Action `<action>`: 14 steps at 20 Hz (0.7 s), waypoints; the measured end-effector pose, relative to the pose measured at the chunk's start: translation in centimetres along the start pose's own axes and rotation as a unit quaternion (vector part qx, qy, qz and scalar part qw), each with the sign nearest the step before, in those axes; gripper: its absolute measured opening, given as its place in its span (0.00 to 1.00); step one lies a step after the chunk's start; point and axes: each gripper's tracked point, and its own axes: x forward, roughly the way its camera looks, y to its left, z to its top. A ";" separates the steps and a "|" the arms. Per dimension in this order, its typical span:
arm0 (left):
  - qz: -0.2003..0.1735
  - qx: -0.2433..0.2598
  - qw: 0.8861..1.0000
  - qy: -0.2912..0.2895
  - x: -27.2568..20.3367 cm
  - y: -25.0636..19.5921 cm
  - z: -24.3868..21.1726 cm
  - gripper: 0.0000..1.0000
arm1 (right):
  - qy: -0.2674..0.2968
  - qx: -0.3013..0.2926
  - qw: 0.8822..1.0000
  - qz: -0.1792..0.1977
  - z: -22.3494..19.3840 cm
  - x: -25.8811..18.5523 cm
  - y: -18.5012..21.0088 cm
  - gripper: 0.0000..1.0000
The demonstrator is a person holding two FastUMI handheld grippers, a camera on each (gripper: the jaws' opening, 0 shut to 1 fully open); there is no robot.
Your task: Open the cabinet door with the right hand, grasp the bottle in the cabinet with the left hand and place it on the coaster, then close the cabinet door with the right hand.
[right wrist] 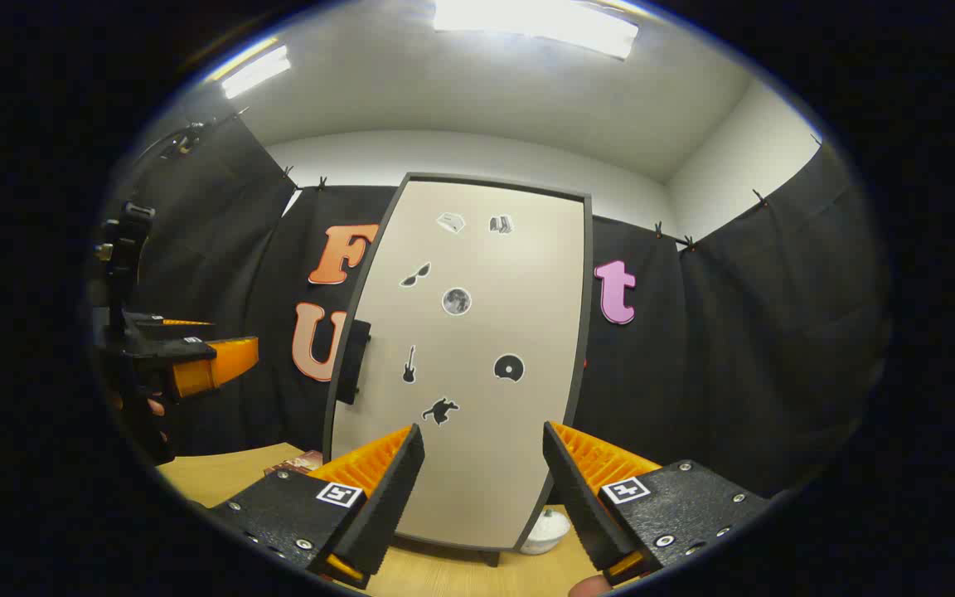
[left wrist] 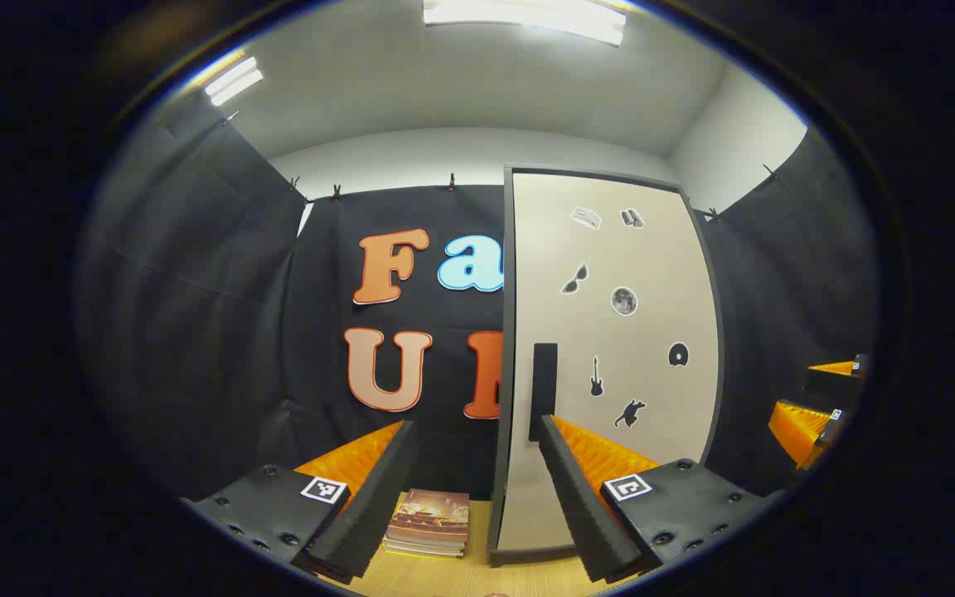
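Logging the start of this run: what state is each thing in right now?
Cabinet door: shut, handle untouched.
Left tongs: open, empty.
Right tongs: open, empty, facing the door.
Books: stacked flat on the table.

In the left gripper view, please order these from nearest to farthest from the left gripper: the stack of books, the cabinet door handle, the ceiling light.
1. Stack of books: on the table, low between the left gripper's jaws.
2. Cabinet door handle: on the door's left edge, above the right jaw.
3. Ceiling light: high overhead.
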 end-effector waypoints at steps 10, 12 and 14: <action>-0.010 -0.010 1.000 0.017 0.6 -0.2 -0.6 0.95 | 0.041 0.033 0.998 -0.044 -2.0 0.6 -3.0 0.88; -0.009 -0.015 1.000 0.018 0.7 -0.2 -0.4 0.97 | 0.033 0.040 0.997 -0.050 -1.8 0.6 -3.4 0.89; -0.012 -0.013 1.000 0.017 0.9 -0.5 -0.3 0.97 | 0.029 0.047 0.997 -0.060 -1.7 0.5 -4.2 0.91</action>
